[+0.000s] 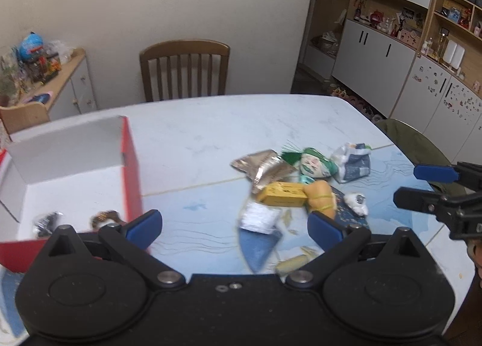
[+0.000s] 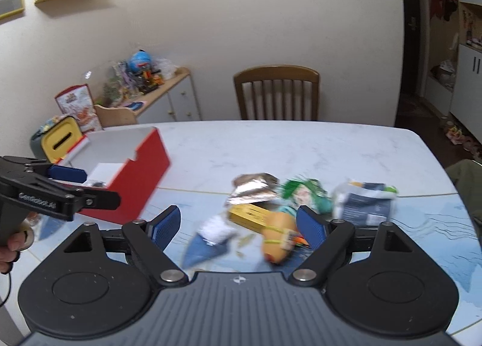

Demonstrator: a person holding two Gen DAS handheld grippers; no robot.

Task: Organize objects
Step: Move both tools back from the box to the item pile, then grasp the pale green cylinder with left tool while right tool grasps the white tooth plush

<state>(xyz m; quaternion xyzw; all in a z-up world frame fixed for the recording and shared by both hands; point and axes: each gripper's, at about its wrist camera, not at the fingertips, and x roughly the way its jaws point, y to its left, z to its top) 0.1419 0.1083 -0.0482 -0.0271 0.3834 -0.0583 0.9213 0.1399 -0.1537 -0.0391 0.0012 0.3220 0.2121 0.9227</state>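
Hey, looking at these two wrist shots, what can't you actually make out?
- Red box contents: left wrist view, two small dark items inside are blurred and partly behind the left hand-held gripper.
- Snack pile labels: both views, motion blur makes the print on the yellow packet unreadable.
- Table near edge: both views, hidden by the gripper bodies.
- Right hand-held gripper: open, nothing held.

Bare table (image 1: 211, 132) separates the red box (image 1: 132, 171) from the snack pile (image 1: 289, 183), leaving an open lane.
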